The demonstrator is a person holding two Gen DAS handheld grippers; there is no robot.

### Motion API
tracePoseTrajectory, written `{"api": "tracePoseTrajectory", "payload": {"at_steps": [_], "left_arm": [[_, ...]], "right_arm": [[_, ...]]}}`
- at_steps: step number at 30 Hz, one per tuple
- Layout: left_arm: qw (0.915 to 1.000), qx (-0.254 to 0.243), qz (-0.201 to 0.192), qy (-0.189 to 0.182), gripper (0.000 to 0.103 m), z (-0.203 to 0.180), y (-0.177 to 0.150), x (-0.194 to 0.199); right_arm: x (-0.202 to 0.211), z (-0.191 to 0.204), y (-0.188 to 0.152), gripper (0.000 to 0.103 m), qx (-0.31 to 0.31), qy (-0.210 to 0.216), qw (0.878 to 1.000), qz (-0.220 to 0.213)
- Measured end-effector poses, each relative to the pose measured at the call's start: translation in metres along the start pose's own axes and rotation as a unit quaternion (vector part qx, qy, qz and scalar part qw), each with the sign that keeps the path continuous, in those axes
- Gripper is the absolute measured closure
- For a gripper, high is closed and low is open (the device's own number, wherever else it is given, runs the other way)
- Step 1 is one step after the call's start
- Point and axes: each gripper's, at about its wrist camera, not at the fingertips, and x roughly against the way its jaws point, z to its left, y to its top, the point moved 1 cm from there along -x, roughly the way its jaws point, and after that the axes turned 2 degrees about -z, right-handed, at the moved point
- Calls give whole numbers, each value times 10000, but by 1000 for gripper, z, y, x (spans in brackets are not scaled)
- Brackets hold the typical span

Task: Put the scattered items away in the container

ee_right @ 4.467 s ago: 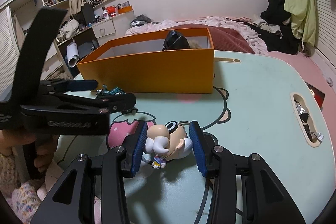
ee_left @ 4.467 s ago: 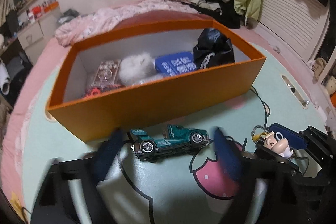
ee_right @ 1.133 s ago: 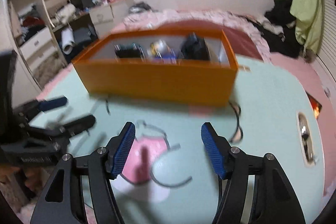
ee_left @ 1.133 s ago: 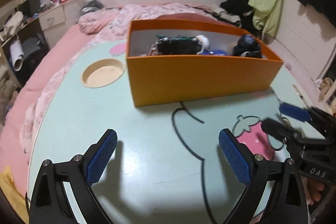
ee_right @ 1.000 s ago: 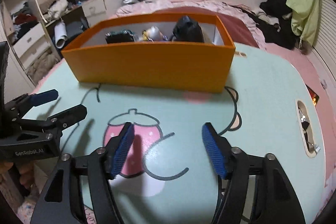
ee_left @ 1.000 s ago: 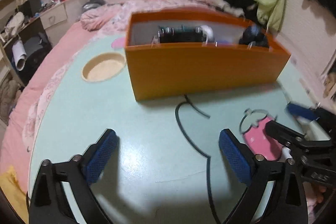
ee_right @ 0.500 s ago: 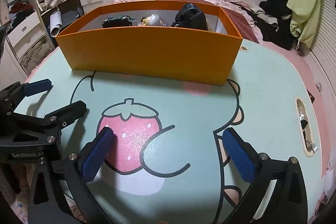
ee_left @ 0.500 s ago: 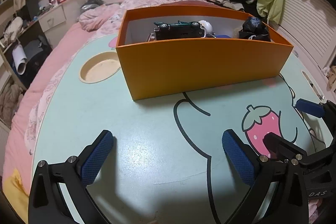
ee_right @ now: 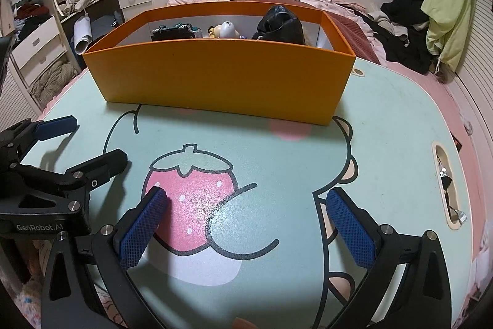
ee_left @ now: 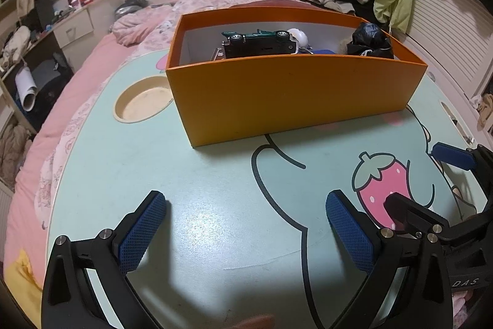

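An orange box (ee_left: 292, 94) stands on the mint table and shows in the right wrist view (ee_right: 222, 76) too. Inside it lie a green toy car (ee_left: 258, 40), a small cartoon figure (ee_right: 223, 30) and a black bag (ee_right: 282, 23). My left gripper (ee_left: 246, 233) is open and empty, low over the table in front of the box. My right gripper (ee_right: 246, 224) is open and empty over the strawberry print (ee_right: 191, 199). Each gripper shows at the edge of the other's view.
A round recessed cup holder (ee_left: 143, 102) sits left of the box. A slot (ee_right: 446, 190) with small bits lies at the table's right edge. A pink bed (ee_left: 101, 57) and cluttered shelves (ee_right: 40, 20) surround the table.
The green car and the cartoon figure, on the table 4.5 s ago, now lie in the box. Both grippers have drawn back from the box; the right one's fingers have spread wider.
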Motion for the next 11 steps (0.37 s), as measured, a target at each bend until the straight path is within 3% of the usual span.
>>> {"api": "tracePoseTrajectory", "payload": {"at_steps": [11], "left_arm": [[10000,8,-3,-3,0,-1,0,-1]], "right_arm": [[1,1,0,0,13,-7,10000,3]]}}
